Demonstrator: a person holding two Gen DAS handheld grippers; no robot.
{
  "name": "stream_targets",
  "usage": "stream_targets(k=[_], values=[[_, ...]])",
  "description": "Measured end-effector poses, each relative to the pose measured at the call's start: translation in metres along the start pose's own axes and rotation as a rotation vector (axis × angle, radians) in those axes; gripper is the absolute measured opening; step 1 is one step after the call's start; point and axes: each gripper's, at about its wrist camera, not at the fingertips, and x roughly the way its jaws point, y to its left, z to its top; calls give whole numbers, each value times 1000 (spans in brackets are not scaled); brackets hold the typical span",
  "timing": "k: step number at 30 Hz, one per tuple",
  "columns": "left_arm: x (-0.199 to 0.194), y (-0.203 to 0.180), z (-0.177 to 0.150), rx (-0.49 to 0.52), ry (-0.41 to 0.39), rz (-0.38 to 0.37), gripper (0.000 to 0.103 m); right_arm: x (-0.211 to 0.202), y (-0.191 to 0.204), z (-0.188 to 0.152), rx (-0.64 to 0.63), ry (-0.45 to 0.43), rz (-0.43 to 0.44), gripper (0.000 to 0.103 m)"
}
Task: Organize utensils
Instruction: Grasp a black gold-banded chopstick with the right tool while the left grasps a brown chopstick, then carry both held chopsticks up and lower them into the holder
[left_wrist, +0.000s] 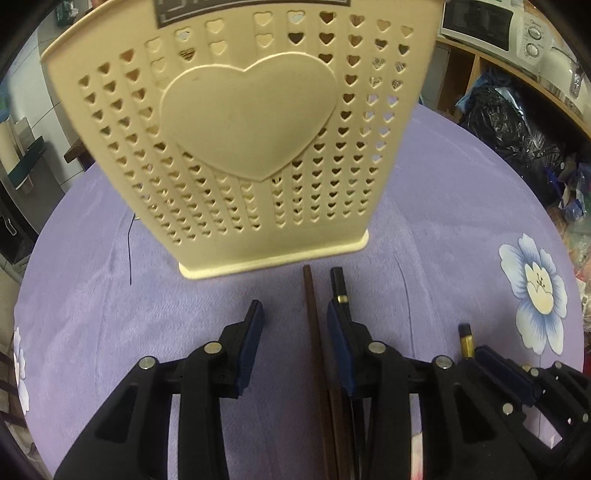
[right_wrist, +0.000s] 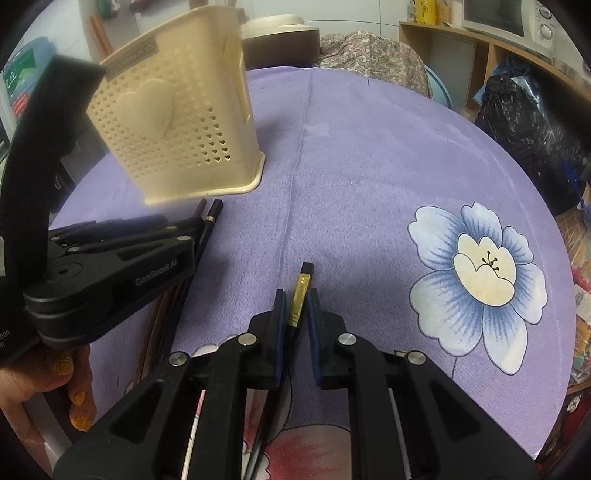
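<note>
Lying loose on the purple floral tablecloth (right_wrist: 369, 155), every chopstick awaits the cream heart-perforated plastic holder (left_wrist: 236, 133): left gripper (left_wrist: 295, 332) spread wide, right gripper (right_wrist: 295, 317) straddling, unclenched, a black gold-banded chopstick (right_wrist: 301, 295).

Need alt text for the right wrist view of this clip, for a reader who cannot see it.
The right tongs straddle a black chopstick with a gold band lying on a purple flowered tablecloth, the fingers not visibly touching it. At left, the left tongs reach over more chopsticks before a cream heart-pattern utensil holder.

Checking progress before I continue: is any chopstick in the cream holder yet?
No: the chopsticks lie on the cloth in front of the cream holder.
</note>
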Motion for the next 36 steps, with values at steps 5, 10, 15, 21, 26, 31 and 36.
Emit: stream_targets(k=[5, 10, 15, 21, 26, 31, 36], values=[[1, -3, 4, 11, 4, 6, 8, 5, 1, 6, 27, -3, -9, 12], [-1, 1, 0, -11, -14, -9, 7, 5, -3, 5, 45, -16, 6, 10], [-28, 18, -1, -59, -95, -22, 7, -1, -11, 7, 90, -37, 124, 9], [-99, 54, 2, -143, -254, -67, 7, -46, -11, 22, 71, -127, 231, 8], [-156, 75, 4, -174, -378, -79, 7, -105, -7, 39, -1, -246, 249, 8], [-187, 90, 5, -205, -438, -76, 7, -150, -4, 53, -45, -326, 259, 8], [-192, 104, 4, -220, -448, -58, 6, -165, 0, 63, -77, -358, 227, 8]])
